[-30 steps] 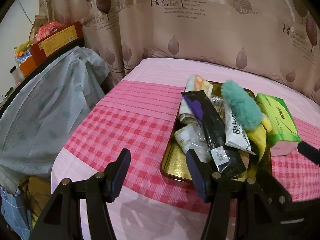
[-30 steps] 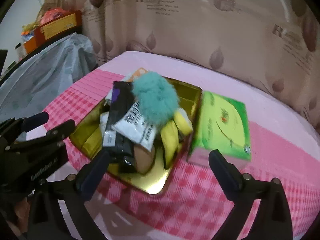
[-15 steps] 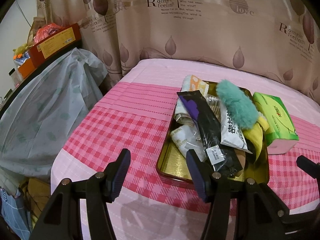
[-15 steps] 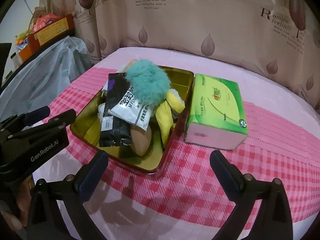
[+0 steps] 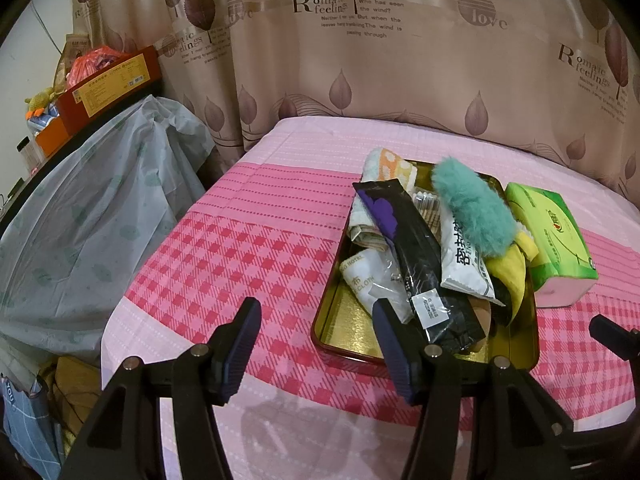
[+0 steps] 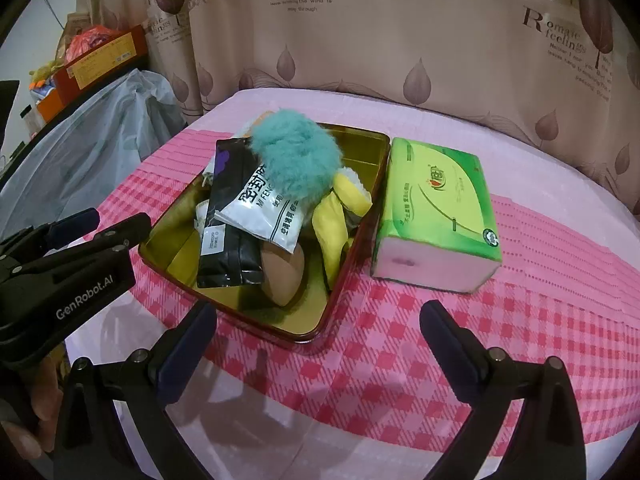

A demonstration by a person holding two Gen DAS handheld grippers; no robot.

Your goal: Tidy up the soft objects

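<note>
Both tongs hang low at the near edge of the bench [image 6: 400,360], which has a pink checked cloth on it. The left tongs [image 5: 316,344] are spread wide with nothing in them, and the right tongs [image 6: 316,344] are spread even wider, also with nothing in them. Neither touches anything.

Just past them sits a gold tin tray [image 6: 168,256] with a red rim. It is full of soft things in a heap. A black packet [image 6: 228,248] lies on the near side, and a white packet [image 6: 268,216] lies partly over it. A yellow cloth [image 6: 332,228] hangs beside them. A fluffy teal ball [image 6: 296,160] sits on top of the pile. A folded towel [image 5: 384,168] pokes out at the far end.

A green tissue pack [image 6: 440,208] lies just beside the tray on its right side.

Off to the left is a big grey plastic cover [image 5: 92,216]. Behind everything hangs a curtain [image 5: 400,60] with leaf shapes.
</note>
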